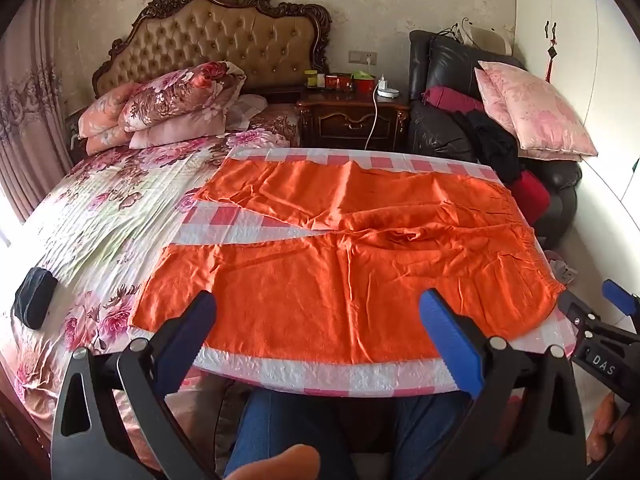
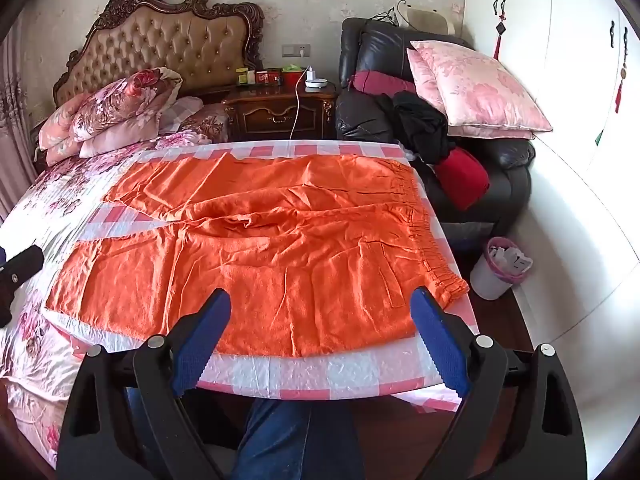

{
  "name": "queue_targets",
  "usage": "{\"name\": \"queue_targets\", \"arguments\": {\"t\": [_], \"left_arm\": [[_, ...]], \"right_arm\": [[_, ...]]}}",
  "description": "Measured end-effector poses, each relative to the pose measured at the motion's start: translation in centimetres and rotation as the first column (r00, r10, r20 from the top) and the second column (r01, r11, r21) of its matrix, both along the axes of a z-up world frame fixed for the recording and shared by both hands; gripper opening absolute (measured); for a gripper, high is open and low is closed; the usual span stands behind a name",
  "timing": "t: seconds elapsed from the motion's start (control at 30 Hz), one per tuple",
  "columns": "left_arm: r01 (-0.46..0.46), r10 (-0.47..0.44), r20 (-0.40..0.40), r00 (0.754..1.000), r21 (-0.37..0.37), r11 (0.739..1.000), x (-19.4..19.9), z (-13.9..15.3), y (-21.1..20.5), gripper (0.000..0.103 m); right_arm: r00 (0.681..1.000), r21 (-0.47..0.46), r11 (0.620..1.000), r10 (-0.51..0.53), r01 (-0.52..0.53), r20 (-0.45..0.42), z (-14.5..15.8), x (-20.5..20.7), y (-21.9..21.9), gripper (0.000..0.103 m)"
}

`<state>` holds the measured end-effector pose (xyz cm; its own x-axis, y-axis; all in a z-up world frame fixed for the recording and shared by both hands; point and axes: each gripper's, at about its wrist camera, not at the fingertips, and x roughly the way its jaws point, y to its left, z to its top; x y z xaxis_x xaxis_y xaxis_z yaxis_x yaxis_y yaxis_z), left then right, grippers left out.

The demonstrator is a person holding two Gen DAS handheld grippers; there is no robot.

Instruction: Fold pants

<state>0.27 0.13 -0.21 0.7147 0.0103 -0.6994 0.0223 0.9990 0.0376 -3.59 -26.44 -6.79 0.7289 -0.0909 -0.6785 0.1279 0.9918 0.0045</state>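
Observation:
Orange pants [image 1: 340, 264] lie spread flat on a pink-and-white checkered board [image 1: 320, 376], legs pointing left, elastic waistband at the right [image 2: 440, 264]. They also show in the right wrist view [image 2: 260, 256]. My left gripper [image 1: 320, 308] is open and empty, hovering over the near leg at the board's front edge. My right gripper [image 2: 322, 304] is open and empty, above the near edge of the pants close to the waistband. The right gripper also shows at the right edge of the left wrist view [image 1: 600, 312].
The board [image 2: 320, 372] rests on a floral bed [image 1: 100, 216] with stacked pillows [image 1: 168, 104]. A nightstand [image 1: 352, 116] and a black armchair with pink pillows [image 1: 536, 112] stand behind. A white bin [image 2: 500, 268] stands on the floor at right. The person's jeans-clad legs [image 2: 288, 440] are below.

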Motion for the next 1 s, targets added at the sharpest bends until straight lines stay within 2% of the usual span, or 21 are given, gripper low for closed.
{"name": "queue_targets", "arguments": {"t": [0.03, 0.07, 0.13, 1.0], "left_arm": [[-0.002, 0.002, -0.005, 1.000, 0.009, 1.000, 0.14, -0.06, -0.12, 0.101], [0.001, -0.002, 0.029, 1.000, 0.024, 1.000, -0.43, 0.04, -0.51, 0.101], [0.005, -0.005, -0.004, 1.000, 0.004, 1.000, 0.05, -0.23, -0.32, 0.101], [0.004, -0.004, 0.009, 1.000, -0.009, 1.000, -0.31, -0.24, -0.36, 0.101]], "right_arm": [[1.000, 0.002, 1.000, 0.000, 0.000, 0.000, 0.03, -0.03, -0.01, 0.088], [1.000, 0.006, 1.000, 0.001, -0.001, -0.003, 0.03, -0.02, -0.02, 0.088], [1.000, 0.007, 1.000, 0.002, -0.002, -0.003, 0.07, -0.06, -0.03, 0.088], [1.000, 0.010, 1.000, 0.003, -0.003, -0.007, -0.06, -0.09, 0.05, 0.088]]}}
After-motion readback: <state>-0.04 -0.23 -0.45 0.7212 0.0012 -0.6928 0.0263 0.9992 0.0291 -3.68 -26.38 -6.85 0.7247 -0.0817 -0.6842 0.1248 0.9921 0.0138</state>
